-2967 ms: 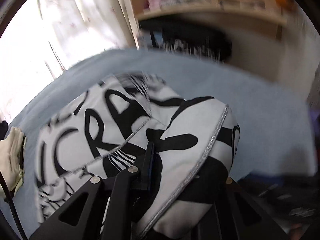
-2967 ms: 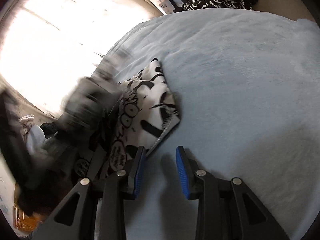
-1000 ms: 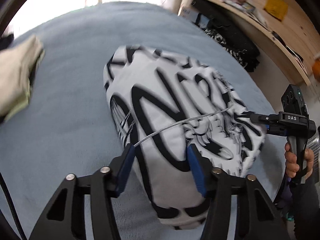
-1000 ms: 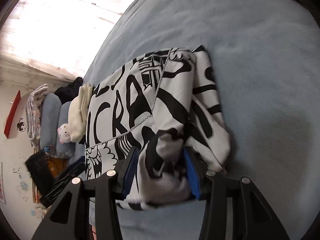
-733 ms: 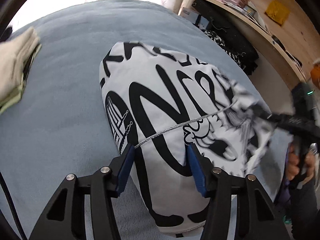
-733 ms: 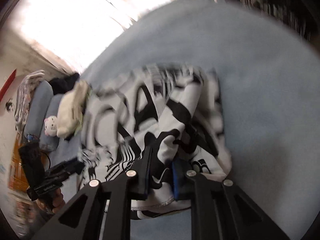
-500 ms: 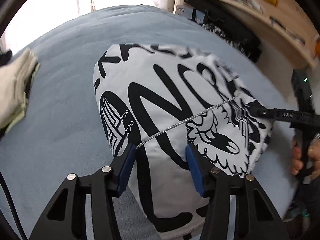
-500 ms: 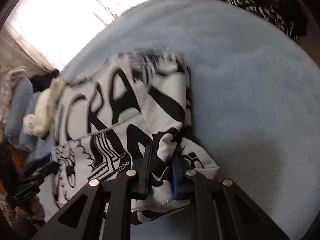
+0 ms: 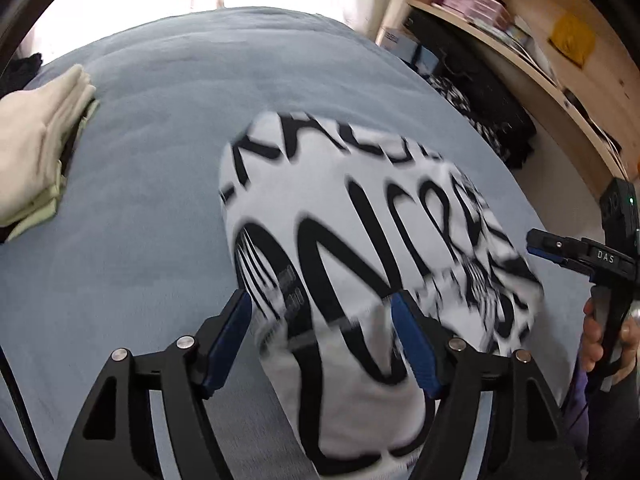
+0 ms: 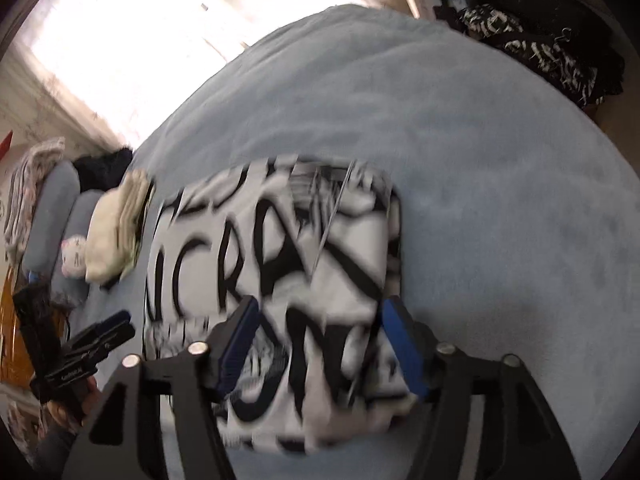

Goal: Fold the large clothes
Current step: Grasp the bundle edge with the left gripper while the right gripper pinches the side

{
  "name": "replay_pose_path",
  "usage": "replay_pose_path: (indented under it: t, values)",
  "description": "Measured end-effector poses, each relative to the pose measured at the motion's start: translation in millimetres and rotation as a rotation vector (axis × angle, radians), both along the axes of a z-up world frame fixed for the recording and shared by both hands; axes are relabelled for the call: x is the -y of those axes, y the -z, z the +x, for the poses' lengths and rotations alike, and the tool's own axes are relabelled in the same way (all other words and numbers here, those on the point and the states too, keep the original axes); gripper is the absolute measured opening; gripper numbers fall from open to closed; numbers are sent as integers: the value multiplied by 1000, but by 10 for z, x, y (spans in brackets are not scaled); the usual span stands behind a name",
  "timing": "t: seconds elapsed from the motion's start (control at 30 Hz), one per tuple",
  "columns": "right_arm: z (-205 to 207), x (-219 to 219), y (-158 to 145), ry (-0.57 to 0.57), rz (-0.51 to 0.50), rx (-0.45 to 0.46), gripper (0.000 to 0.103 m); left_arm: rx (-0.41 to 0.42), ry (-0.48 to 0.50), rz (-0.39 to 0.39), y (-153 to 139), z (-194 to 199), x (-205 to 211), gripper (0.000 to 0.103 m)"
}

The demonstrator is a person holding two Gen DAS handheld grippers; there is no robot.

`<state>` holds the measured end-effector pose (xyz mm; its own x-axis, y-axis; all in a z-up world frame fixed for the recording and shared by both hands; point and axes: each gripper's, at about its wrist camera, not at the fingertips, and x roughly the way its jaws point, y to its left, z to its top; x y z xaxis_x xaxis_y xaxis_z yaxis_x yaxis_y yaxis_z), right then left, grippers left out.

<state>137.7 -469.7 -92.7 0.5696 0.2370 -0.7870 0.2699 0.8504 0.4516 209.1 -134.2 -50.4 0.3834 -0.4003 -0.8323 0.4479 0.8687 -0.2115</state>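
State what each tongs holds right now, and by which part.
Nothing. Both the left tongs and right tongs have just opened and stand clear above the folded garment on the bed.

Both wrist views look steeply down, close above the folded garment (image 9: pixel 360 248) (image 10: pixel 280 248), from opposite ends, sharing it.

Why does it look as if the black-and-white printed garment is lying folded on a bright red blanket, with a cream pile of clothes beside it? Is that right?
Not quite: the blanket is pale blue-grey, not red, as the right wrist view shows. The rest holds: the black-and-white printed garment lies folded on it, and the cream pile of clothes sits beside it.
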Motion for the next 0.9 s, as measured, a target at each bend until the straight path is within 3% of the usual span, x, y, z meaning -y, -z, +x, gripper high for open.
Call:
replay_pose_path:
  t: [0.17, 0.33, 0.37, 0.43, 0.47, 0.57, 0.6, 0.7, 0.9]
  values:
    - [527, 383, 310, 44, 97, -59, 66, -75, -58, -16, 112, 488, 59, 71]
    - [867, 548, 686, 52, 177, -104, 64, -79, -77, -27, 241, 769, 82, 72]
    - [890, 552, 716, 44, 194, -93, 58, -78, -78, -27, 261, 790, 82, 72]
    - [932, 499, 705, 20, 129, -99, 20, -83, -79, -22, 310, 846, 98, 65]
    - [931, 465, 643, 5, 81, -95, 17, -90, -66, -21, 312, 864, 130, 55]
    - [828, 415, 398, 16, -24, 1, 6, 0, -47, 78, 245, 808, 285, 44]
    - [824, 417, 434, 32, -63, -9, 6, 23, -44, 115, 291, 788, 339, 44]
    - [923, 436, 765, 23, -32, -109, 6, 62, -48, 215, 465, 727, 482, 45]
    - [837, 338, 442, 47, -150, -101, 13, 99, -67, 211, 229, 622, 458, 45]
